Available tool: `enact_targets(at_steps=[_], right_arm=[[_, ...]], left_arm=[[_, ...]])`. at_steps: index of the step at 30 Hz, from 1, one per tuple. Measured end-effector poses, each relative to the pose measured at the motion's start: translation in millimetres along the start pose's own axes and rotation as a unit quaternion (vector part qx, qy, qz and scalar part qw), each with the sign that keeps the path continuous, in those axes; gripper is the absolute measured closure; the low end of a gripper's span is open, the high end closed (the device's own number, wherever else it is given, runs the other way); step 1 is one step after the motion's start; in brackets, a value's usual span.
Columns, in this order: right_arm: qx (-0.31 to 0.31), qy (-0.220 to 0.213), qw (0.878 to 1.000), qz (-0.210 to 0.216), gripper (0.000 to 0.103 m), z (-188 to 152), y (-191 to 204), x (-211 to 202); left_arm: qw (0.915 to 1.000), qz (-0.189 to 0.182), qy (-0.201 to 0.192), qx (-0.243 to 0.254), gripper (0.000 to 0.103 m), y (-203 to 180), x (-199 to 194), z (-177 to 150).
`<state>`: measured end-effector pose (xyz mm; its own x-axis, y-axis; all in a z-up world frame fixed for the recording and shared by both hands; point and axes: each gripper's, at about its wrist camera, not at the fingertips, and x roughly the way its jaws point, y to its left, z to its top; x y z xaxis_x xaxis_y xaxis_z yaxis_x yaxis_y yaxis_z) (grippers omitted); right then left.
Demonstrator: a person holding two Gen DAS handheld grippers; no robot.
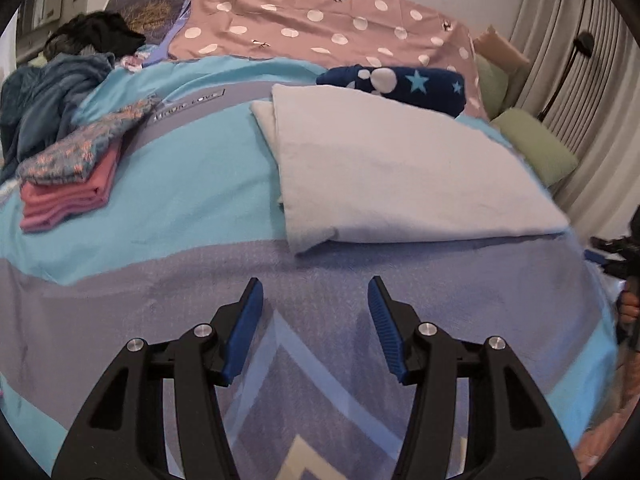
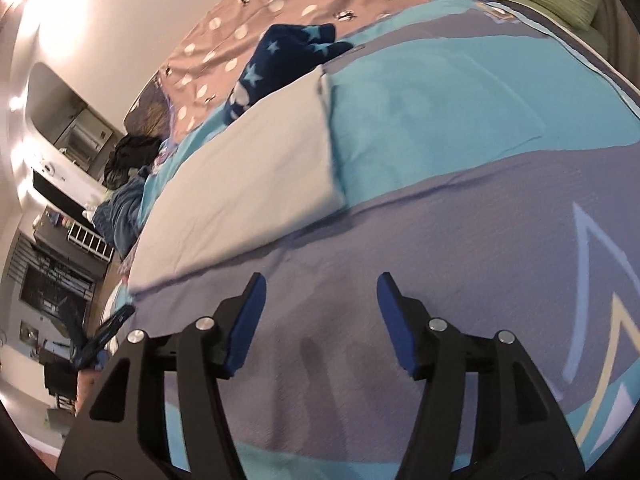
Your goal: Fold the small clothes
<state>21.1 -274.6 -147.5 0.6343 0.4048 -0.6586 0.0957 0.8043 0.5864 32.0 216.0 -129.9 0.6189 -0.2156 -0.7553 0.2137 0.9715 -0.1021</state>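
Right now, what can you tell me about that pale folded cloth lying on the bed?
The pale folded cloth is off-white, looks soft like thin cotton, and lies flat in a neat rectangle of several layers, with a lower layer peeking out along its far left edge. It rests on the turquoise and grey bedspread. Behind it, seemingly against its far edge, sits a navy star-patterned bundle. Neither gripper touches it: the left gripper and right gripper are both open and empty, short of its near edge.
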Motion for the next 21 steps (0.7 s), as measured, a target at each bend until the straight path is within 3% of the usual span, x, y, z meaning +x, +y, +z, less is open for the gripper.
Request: enact_targets(at_steps=[4, 5, 7, 8, 9, 11, 13, 17, 18, 21], right_arm=[[0.017, 0.0, 1.0, 0.005, 0.044, -8, -1, -2], [0.023, -0.002, 1.0, 0.005, 0.044, -10, -3, -5], [0.03, -0.004, 1.0, 0.004, 0.043, -12, -6, -8], [0.03, -0.006, 1.0, 0.002, 0.043, -13, -7, -9], [0.03, -0.007, 1.0, -0.002, 0.042, -15, -9, -10], [0.036, -0.005, 0.999, -0.005, 0.042, -15, -13, -9], [0.048, 0.0, 0.999, 0.0, 0.041, -13, -16, -4], [0.055, 0.006, 0.998, 0.029, 0.041, -5, -8, 7], [0.053, 0.007, 0.998, 0.035, 0.041, -4, -4, 10], [0.05, 0.011, 0.998, 0.039, 0.041, -2, 1, 17]], left_arm=[[0.9955, 0.076, 0.013, 0.055, 0.048, -5, 20, 12], [0.9927, 0.1, 0.007, 0.068, 0.053, -5, 22, 18], [0.9784, 0.193, 0.008, 0.073, 0.079, 7, 26, 29], [0.9744, 0.218, 0.006, 0.054, 0.087, 17, 24, 33], [0.9745, 0.224, -0.003, 0.006, 0.087, 35, 16, 35], [0.9803, 0.184, -0.017, -0.07, 0.088, 60, 1, 31], [0.9838, 0.139, -0.026, -0.11, 0.086, 74, -11, 22], [0.9911, 0.037, -0.024, -0.125, 0.07, 58, -20, 8], [0.9908, -0.006, -0.028, -0.132, 0.061, 51, -22, 6], [0.9836, -0.093, -0.033, -0.151, 0.059, 35, -19, 2]])
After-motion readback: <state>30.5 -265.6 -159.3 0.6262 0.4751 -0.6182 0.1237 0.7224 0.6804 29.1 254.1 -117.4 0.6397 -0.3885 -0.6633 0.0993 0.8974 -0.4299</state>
